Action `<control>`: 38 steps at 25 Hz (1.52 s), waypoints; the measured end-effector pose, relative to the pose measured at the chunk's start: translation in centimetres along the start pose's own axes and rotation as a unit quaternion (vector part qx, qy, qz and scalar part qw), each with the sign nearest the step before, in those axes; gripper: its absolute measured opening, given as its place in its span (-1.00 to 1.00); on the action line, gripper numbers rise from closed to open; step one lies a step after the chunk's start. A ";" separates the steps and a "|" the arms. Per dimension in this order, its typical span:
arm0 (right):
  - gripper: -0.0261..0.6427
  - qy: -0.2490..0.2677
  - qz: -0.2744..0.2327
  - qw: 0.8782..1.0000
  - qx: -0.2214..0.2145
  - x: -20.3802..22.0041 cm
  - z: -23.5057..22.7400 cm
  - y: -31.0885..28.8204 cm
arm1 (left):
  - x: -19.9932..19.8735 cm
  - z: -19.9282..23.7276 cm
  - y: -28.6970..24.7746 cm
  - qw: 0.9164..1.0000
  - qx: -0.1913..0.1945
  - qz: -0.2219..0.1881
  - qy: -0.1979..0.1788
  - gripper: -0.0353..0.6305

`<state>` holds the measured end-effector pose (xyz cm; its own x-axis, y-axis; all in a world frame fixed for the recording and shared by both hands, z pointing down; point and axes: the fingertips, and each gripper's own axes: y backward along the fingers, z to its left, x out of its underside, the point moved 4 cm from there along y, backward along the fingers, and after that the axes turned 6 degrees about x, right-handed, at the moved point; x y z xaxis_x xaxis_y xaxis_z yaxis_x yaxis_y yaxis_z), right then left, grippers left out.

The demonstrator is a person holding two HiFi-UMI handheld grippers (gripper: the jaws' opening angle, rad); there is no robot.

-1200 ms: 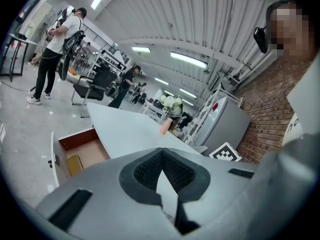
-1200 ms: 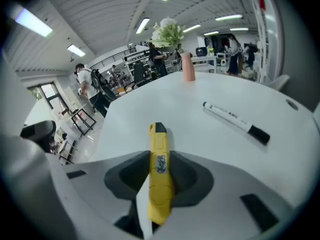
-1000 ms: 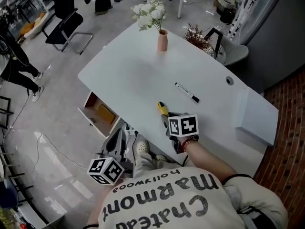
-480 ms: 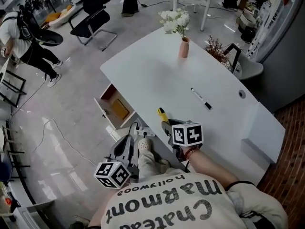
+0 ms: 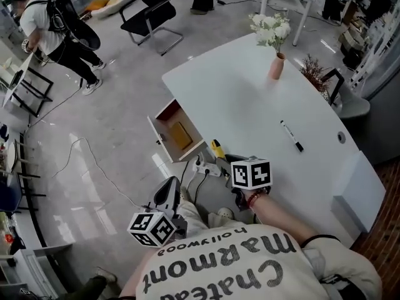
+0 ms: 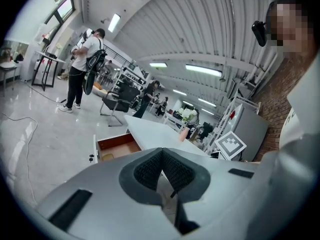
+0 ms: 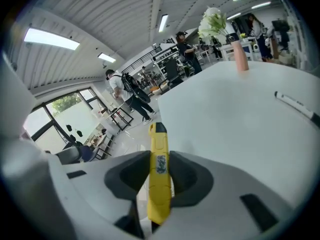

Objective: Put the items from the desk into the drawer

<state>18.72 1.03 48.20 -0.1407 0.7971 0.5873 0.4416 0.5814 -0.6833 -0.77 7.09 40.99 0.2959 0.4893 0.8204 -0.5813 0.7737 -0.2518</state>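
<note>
- Right gripper view: right gripper (image 7: 160, 176) clamps a yellow cutter (image 7: 158, 139) at the desk's (image 5: 250, 99) near edge.
- Left gripper's (image 6: 161, 166) jaws meet, empty.
- Drawer (image 5: 167, 112) open at left, perhaps holding something tan.
- Marker (image 5: 292, 136) lies farther right.

The cutter (image 7: 159, 179) is yellow with a black tip, the desk (image 5: 244, 99) white, the vase (image 5: 275, 67) pink.

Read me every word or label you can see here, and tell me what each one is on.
"Chateau Marmont Hollywood": on the person's shirt, upside down in the head view.
Sticker on the yellow cutter: too blurred to read.
Pen: nothing legible.
</note>
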 end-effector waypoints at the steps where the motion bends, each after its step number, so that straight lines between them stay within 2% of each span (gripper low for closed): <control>1: -0.56 0.003 0.001 1.000 -0.001 -0.3 0.4 -0.6 | -0.2 0.6 -0.1 1.000 0.000 -0.003 0.002 -0.89; 8: -0.56 0.023 -0.001 1.000 0.004 -3.9 3.9 -4.5 | -3.2 5.7 -1.4 1.000 0.013 -0.007 0.015 -0.89; 15: -0.56 0.016 -0.003 1.000 0.008 -8.6 8.1 -9.6 | -8.5 12.0 -3.9 0.999 0.031 0.010 0.015 -0.89; 26: -0.56 0.001 0.004 1.000 0.024 -14.2 13.0 -19.1 | -14.8 22.5 -7.5 0.998 0.043 0.041 0.019 -0.89; 32: -0.56 -0.005 0.020 0.999 0.042 -14.3 14.3 -23.5 | -15.4 27.5 -8.3 0.997 0.045 0.058 0.030 -0.89; 38: -0.56 0.002 0.047 0.997 0.063 -13.2 15.4 -27.5 | -14.3 32.1 -8.0 0.995 0.042 0.070 0.048 -0.89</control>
<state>-5.20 -22.97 52.61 -0.1012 0.8482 0.5200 0.3385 0.5208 -0.7837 -24.66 -19.00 47.72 0.2762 0.6300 0.7258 -0.6818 0.6607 -0.3141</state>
